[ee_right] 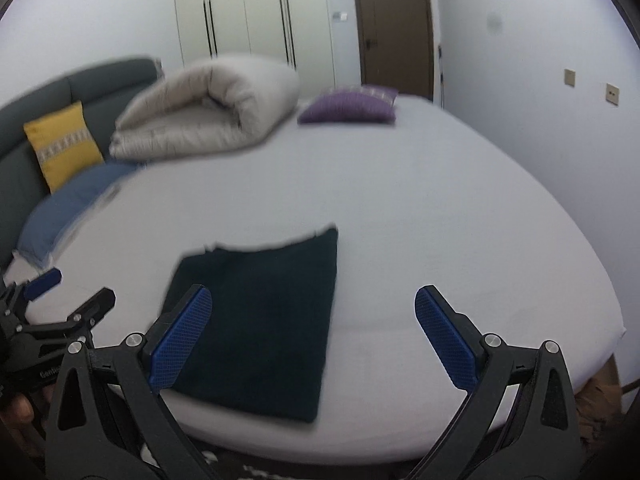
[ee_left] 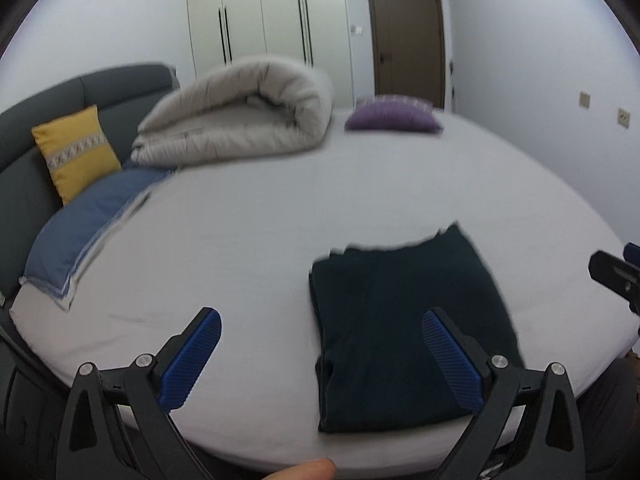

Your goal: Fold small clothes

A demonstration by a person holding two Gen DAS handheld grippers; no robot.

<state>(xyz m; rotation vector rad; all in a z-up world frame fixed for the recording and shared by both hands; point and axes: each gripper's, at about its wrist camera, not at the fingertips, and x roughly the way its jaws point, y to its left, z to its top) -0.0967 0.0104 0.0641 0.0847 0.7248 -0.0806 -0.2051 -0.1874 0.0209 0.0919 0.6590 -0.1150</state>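
While one folded dark garment (ee_left: 408,328) lies on the bed (ee_left: 280,208) | two grippers, fingers apart, empty | three cushions.

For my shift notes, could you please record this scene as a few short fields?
surface: bed with pale sheet
garment: dark folded garment lying flat near the front edge
left gripper: open, holding nothing
right gripper: open, holding nothing
far end: rolled duvet, purple cushion
left side: yellow cushion, blue pillow
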